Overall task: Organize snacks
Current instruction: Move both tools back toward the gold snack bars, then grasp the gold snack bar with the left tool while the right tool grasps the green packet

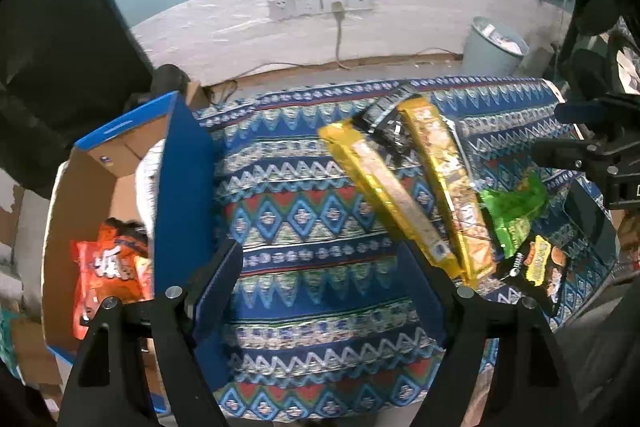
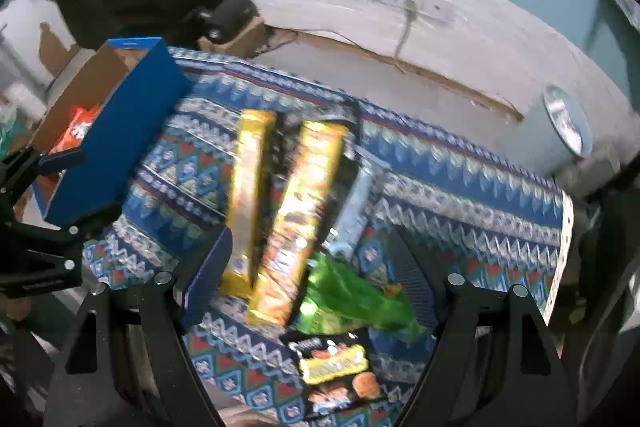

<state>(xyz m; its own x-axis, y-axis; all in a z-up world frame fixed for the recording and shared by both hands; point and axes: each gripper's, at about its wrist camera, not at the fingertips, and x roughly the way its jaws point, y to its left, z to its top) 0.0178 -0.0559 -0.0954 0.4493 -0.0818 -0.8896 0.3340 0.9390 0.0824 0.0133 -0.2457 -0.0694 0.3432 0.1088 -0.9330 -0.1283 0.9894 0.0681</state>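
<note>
Both the left gripper (image 1: 320, 279) and right gripper (image 2: 316, 271) hang wide open with nothing in them, just above the patterned cloth (image 1: 304, 187). The snacks sit on that cloth: two long shiny yellow packs (image 2: 248, 195), a crinkly green bag (image 2: 352, 299) and a small black packet (image 2: 336, 371), while an orange bag (image 1: 112, 267) is already in the blue box (image 1: 180, 187) at the cloth's left edge. My guess is the slick wrappers overlap enough that a grab could snag two or slip.

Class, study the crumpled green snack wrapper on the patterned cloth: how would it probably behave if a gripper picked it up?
The green wrapper looks thin, translucent and crumpled, so it is probably floppy and would sag or fold. It seems light for its size. Its glossy film may slip between the fingers.
</note>
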